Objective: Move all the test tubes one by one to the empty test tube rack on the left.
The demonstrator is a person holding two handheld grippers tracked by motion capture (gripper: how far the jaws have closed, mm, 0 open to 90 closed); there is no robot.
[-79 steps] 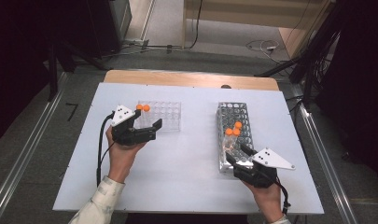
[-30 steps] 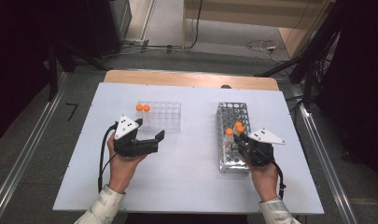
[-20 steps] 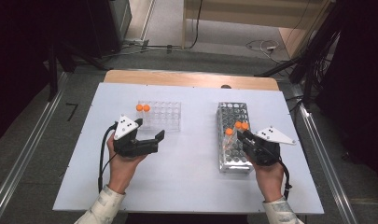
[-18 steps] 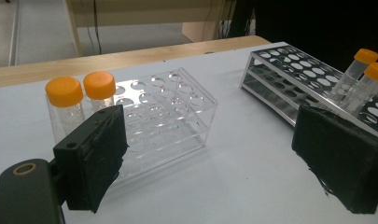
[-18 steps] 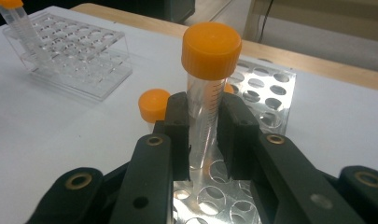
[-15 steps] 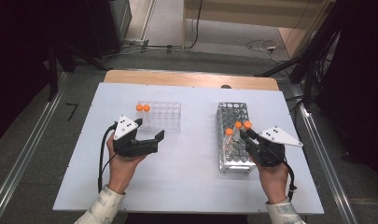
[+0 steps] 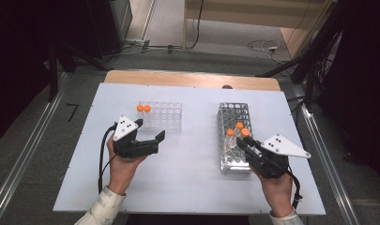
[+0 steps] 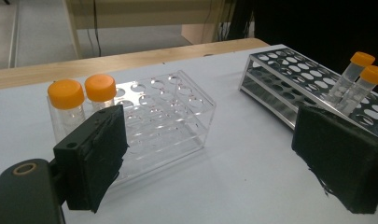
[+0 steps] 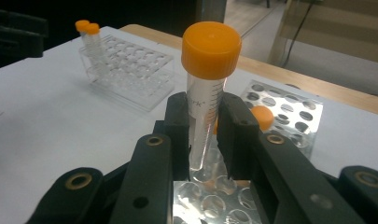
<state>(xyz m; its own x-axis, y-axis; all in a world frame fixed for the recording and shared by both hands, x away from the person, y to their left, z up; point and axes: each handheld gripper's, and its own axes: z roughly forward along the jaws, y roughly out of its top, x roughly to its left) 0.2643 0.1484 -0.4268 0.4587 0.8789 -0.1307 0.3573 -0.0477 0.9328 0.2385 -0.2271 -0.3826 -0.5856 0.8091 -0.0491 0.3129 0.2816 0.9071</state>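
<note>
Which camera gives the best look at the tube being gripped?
The right gripper view: the tube stands close up between the right gripper jaws, orange cap and markings clear. The high view shows a small orange cap; the left gripper view, a distant tube.
</note>
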